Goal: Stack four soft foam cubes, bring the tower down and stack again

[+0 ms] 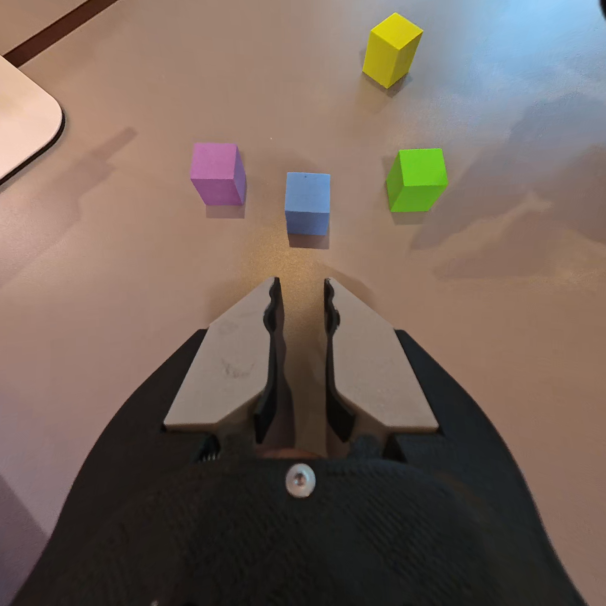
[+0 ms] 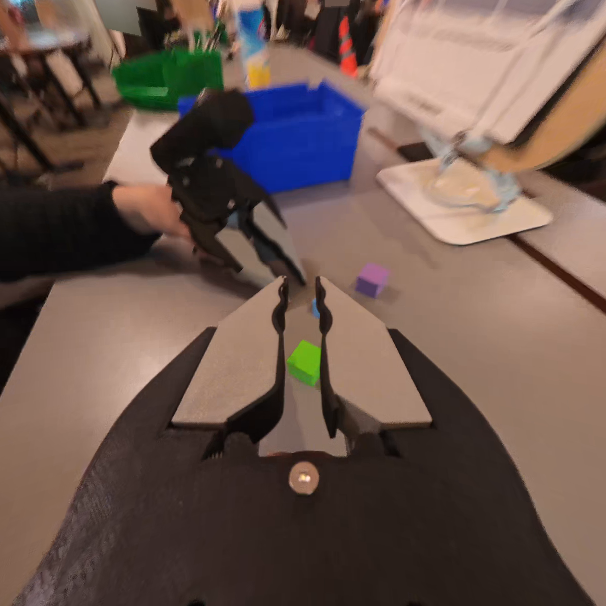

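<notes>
Four foam cubes lie apart on the tan table. In the left wrist view the blue cube [image 1: 307,203] is straight ahead, the purple cube [image 1: 218,173] to its left, the green cube [image 1: 416,179] to its right and the yellow cube [image 1: 392,50] far right. My left gripper [image 1: 302,280] is open and empty, a little short of the blue cube. My right gripper [image 2: 301,279] is open and empty, held above the table. Between its fingers I see the green cube [image 2: 305,361] below and a sliver of the blue cube [image 2: 315,307]. The purple cube [image 2: 372,279] lies to the right. The left gripper [image 2: 262,259] shows farther off, held by a hand.
A white tray [image 2: 465,210] with a clear object sits at the right; its corner shows in the left wrist view [image 1: 23,124]. A blue bin [image 2: 295,137] and a green basket [image 2: 164,78] stand at the far end. A dark seam [image 2: 557,269] runs along the table's right.
</notes>
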Tool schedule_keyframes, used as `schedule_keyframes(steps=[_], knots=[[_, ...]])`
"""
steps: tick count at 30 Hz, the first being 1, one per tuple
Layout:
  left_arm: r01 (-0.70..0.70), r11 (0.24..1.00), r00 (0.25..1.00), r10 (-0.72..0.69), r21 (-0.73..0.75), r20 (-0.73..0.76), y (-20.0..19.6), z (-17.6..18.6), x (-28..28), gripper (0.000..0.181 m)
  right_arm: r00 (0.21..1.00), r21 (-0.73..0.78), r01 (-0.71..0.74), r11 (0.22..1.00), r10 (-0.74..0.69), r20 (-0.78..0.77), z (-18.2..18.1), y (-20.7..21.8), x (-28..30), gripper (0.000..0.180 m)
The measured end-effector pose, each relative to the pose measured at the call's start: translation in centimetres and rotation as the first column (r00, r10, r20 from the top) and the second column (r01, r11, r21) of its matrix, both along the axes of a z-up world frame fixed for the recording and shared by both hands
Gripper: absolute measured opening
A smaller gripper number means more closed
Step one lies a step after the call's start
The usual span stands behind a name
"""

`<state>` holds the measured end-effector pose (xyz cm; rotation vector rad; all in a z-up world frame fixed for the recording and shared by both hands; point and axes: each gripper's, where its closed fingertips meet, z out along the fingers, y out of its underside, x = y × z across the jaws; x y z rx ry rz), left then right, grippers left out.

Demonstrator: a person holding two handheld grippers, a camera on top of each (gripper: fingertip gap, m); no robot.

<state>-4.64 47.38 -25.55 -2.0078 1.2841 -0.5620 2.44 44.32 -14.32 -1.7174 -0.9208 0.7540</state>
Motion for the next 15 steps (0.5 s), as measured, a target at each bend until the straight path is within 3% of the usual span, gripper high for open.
schedule_keyframes(steps=[6, 10, 15], knots=[[0.0, 1.0, 1.0, 0.0, 0.001, 0.0, 0.0, 0.0, 0.0, 0.025, 0.966, 0.014, 0.224, 0.974, -0.22, -0.132, 1.4, 2.8, 4.8, 0.017], [-0.003, 1.0, 1.0, 0.003, 0.0, 0.001, -0.1, 0.0, 0.0, 0.024, 0.905, -0.033, 0.423, 0.905, -0.421, 0.057, -2.4, 5.1, 8.1, 0.026], [-0.006, 1.0, 1.0, 0.006, -0.003, 0.002, -0.1, 0.0, 0.0, 0.024, 0.878, -0.088, 0.461, 0.883, -0.44, 0.189, -5.5, 5.5, 8.8, 0.025]])
